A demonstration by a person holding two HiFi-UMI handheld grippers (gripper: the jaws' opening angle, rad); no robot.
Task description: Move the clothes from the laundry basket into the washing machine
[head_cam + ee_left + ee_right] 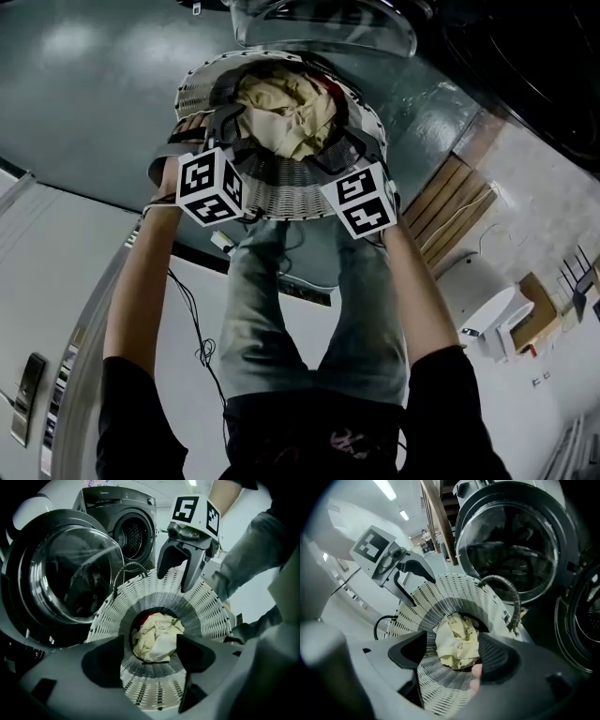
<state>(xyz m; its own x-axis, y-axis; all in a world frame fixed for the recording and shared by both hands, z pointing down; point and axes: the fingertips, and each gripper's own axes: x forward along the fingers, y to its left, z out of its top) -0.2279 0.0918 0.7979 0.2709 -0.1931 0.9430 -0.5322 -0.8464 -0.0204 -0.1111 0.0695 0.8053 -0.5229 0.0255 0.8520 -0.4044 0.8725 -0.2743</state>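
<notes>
A white slatted laundry basket [281,183] stands on the floor with a crumpled beige cloth [286,112] in it and a red garment [330,91] at its edge. Both grippers hang over the basket's rim and point down into it. My left gripper [150,656] is open, and the beige cloth [154,637] lies below the gap between its jaws, apart from them. My right gripper [452,658] is open too, above the same cloth [457,641]. Each shows in the other's view: right gripper [174,581], left gripper [423,592]. The washing machine drum [133,536] is behind the basket, its round glass door [65,578] swung open.
The open door [511,550] stands close to the basket's rim [440,592], with a grey ribbed hose [506,590] arching beside it. Another dark round door [581,620] is at the far right. Wooden slats [459,202] and a cable [192,319] lie near my legs [281,309].
</notes>
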